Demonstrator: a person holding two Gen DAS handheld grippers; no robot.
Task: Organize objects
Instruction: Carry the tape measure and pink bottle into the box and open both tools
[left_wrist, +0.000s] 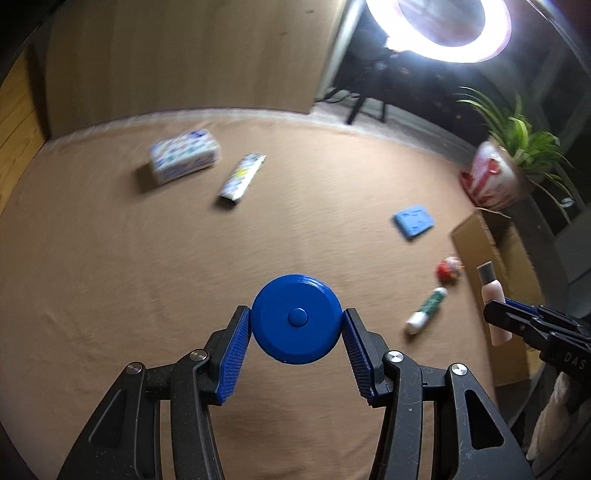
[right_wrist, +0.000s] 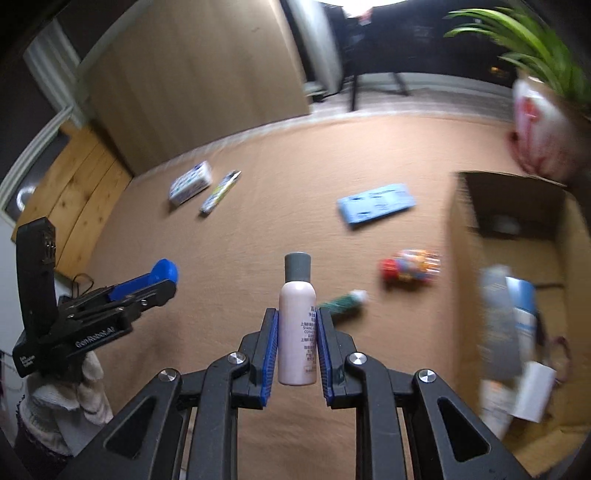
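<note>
Items inside the cardboard box (right_wrist: 461, 236) blur beyond recognition.

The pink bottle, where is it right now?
The pink bottle is clamped upright in the right gripper, above the tan cloth, left of the cardboard box.

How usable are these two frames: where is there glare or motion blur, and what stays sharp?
Left wrist view: ring light blows out the top; tissue pack smeared; blue disc crisp. Right wrist view: cardboard box contents and plant blurred; pink bottle sharp.
</note>
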